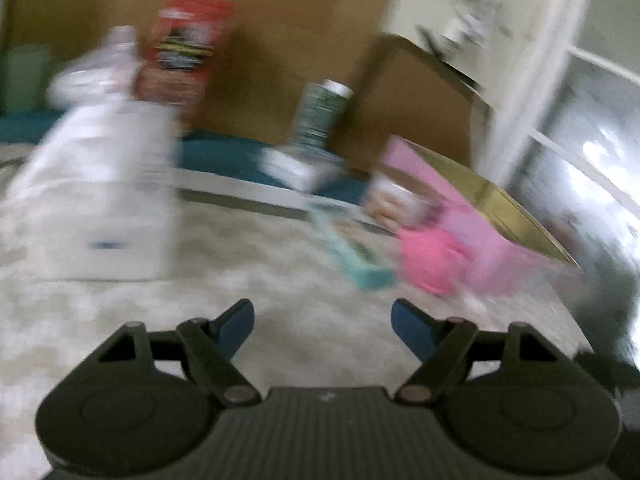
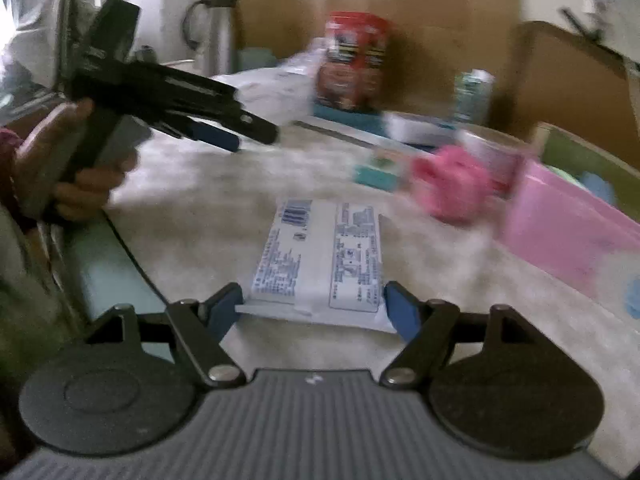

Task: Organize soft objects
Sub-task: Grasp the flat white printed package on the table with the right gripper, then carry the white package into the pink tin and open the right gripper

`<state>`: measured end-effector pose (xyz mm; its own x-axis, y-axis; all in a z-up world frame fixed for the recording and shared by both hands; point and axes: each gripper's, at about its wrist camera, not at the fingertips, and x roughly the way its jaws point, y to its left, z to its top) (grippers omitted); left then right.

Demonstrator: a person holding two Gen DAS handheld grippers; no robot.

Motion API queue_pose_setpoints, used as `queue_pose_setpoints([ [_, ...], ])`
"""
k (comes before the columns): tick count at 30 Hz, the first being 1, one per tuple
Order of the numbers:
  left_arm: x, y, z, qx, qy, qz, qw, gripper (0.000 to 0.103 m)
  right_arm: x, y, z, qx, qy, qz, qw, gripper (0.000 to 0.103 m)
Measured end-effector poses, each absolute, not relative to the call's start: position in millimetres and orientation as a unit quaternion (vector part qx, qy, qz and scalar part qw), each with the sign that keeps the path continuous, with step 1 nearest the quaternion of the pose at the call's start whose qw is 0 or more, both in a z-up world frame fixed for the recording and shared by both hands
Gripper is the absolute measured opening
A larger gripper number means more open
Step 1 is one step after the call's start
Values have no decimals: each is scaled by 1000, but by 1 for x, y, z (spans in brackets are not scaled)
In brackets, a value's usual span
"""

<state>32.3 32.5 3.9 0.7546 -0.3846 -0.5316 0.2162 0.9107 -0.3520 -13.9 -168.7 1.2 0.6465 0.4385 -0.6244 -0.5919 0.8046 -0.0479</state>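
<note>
Right wrist view: my right gripper (image 2: 314, 306) sits low over a white printed soft pack (image 2: 320, 256) lying flat on the pale tabletop (image 2: 200, 208). Jaws are spread wide, 1 blue pad at each near corner of the pack; I can't tell for sure if they touch it, but they don't look pressed in, so I call it not gripped. My left gripper (image 2: 248, 134) shows at upper left in this view, held in a hand (image 2: 76, 168), up off the table, nothing between its fingers.

Left wrist view is badly blurred: left jaws fairly wide and empty over bare tabletop. Ahead are a pink fuzzy soft item (image 1: 430, 258), a teal flat packet (image 1: 360, 268) and a pink box (image 1: 472, 208) to the right, its top open. A white pack (image 1: 104, 196) is smeared at left.

Step, my read: between placements, white pack either just set down or about to be picked. Pink box looks like the likely bin, a guess. Next move needs the right jaws to close on the pack's sides or back off clear; left should line up on the pink item, squeezing gently since it will squash
</note>
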Motion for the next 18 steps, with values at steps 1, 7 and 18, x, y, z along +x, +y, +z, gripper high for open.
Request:
queue_pose_setpoints([
  [1, 33, 18, 6, -123, 313, -182, 924, 78, -16, -179, 1, -132, 303, 257, 908, 87],
  [7, 40, -54, 9, -77, 345, -276, 894, 78, -17, -231, 6, -81, 288, 126, 946, 89],
  [18, 50, -90, 2, -79, 384, -301, 869, 77, -5, -215, -7, -67, 292, 196, 934, 80],
])
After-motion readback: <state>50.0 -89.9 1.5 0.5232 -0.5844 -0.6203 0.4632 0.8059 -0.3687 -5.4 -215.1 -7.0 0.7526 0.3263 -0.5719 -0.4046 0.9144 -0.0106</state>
